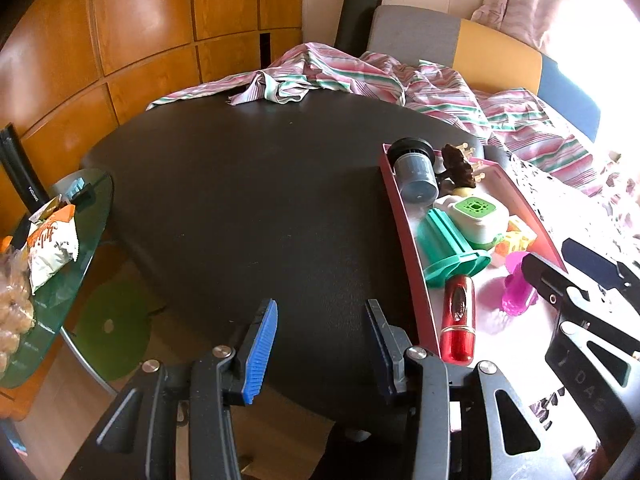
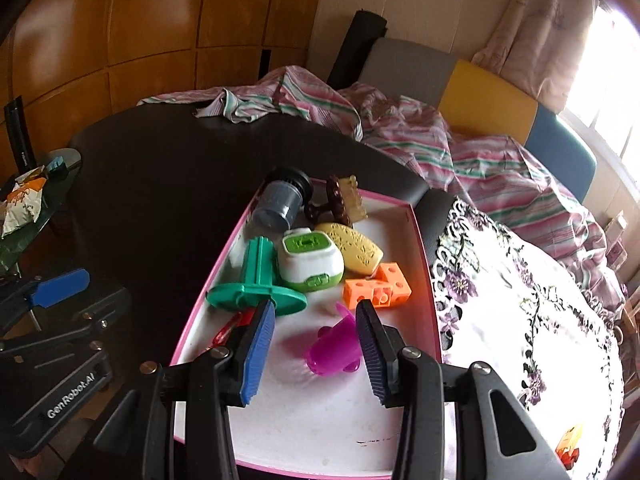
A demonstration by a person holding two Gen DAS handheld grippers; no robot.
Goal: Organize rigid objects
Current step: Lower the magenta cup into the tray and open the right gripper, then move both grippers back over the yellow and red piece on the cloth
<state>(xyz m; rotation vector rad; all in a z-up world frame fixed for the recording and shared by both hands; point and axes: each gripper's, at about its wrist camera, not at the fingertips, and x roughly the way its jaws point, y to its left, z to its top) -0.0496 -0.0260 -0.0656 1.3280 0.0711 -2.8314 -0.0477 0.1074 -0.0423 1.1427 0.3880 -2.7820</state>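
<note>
A pink-rimmed white tray (image 2: 416,216) holds several toys: a purple piece (image 2: 334,350), a green spool (image 2: 256,280), a white and green box (image 2: 310,260), an orange cheese block (image 2: 378,286), a yellow sponge shape (image 2: 354,248), a grey cup (image 2: 278,200), a brown comb-like piece (image 2: 340,200) and a red cylinder (image 1: 459,318). My right gripper (image 2: 316,344) is open over the tray, its jaws either side of the purple piece (image 1: 518,290) without touching it. My left gripper (image 1: 324,344) is open and empty above the dark table (image 1: 240,200), left of the tray (image 1: 404,216).
A striped cloth (image 1: 320,76) lies across the table's far side and a sofa. A floral cloth (image 2: 520,320) covers the surface right of the tray, with a small orange item (image 2: 568,446) on it. A glass side table (image 1: 52,264) with snack bags stands at left.
</note>
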